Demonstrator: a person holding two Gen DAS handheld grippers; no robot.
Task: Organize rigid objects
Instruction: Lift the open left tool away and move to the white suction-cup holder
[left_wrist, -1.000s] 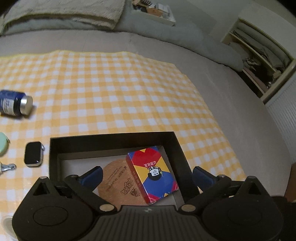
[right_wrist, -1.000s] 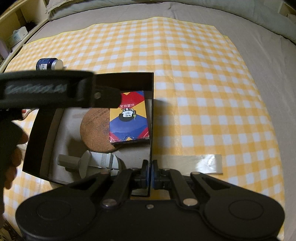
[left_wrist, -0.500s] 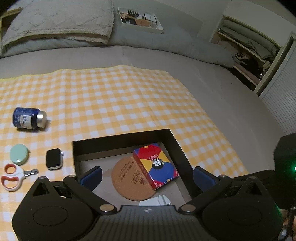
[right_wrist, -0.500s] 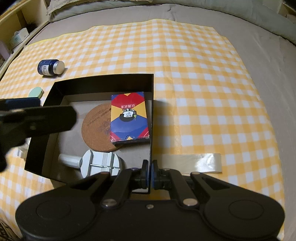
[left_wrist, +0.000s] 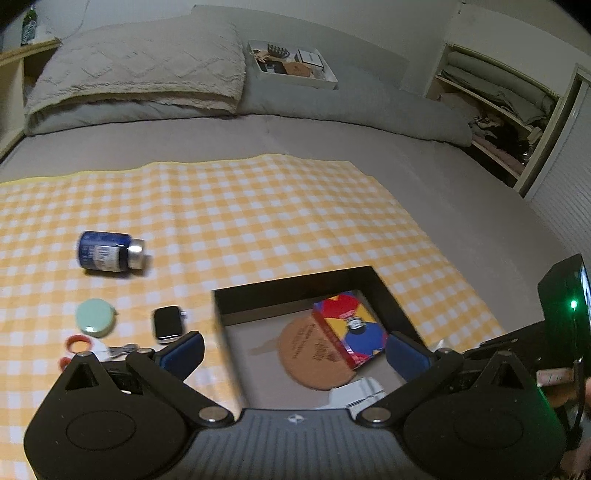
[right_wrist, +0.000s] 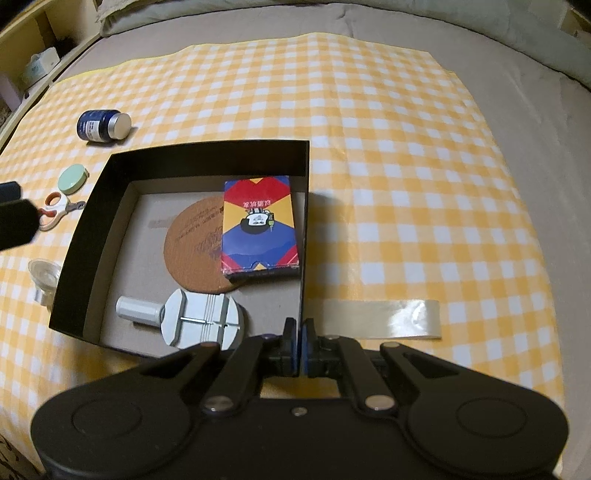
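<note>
Right gripper (right_wrist: 298, 345) is clamping the black box (right_wrist: 207, 155) wall, steadying it; left gripper (left_wrist: 293, 349) is hovering wide apart, empty. Blue bottle (left_wrist: 109, 252) is lying outside on the checked cloth (right_wrist: 406, 184), and might roll if nudged.

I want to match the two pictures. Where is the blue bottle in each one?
Left wrist view: the blue bottle lies on its side at middle left, up-left of the black box.
Right wrist view: the blue bottle lies at upper left, up-left of the black box.
Shared landmark: the black box.
</note>
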